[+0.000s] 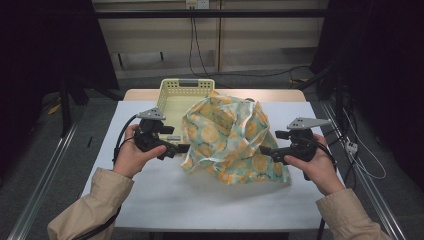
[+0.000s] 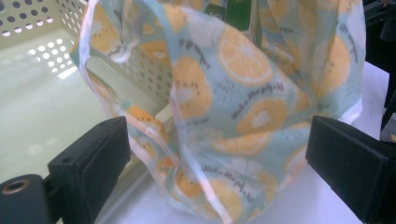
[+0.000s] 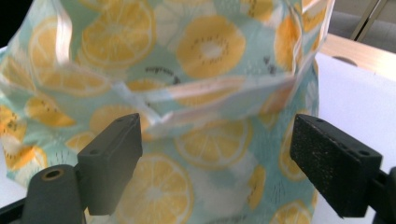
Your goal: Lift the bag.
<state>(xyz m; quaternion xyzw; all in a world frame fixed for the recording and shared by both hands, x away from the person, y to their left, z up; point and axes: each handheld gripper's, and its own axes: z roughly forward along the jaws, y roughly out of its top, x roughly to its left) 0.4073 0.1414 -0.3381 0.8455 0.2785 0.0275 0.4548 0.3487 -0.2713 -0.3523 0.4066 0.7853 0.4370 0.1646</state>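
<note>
A light blue cloth bag (image 1: 230, 137) printed with orange and lemon slices stands bunched up in the middle of the white table (image 1: 200, 200), partly over the basket's right side. My left gripper (image 1: 183, 148) is at the bag's left edge, jaws open, the fabric (image 2: 224, 116) just ahead between them without being pinched. At the bag's right edge my right gripper (image 1: 264, 149) is open too, its jaws wide on either side of a seamed fold of the fabric (image 3: 205, 98).
A pale yellow perforated plastic basket (image 1: 177, 95) sits at the table's far side, left of the bag; its wall (image 2: 32, 18) is close to my left gripper. Dark frames and cables surround the table. The table's front has free room.
</note>
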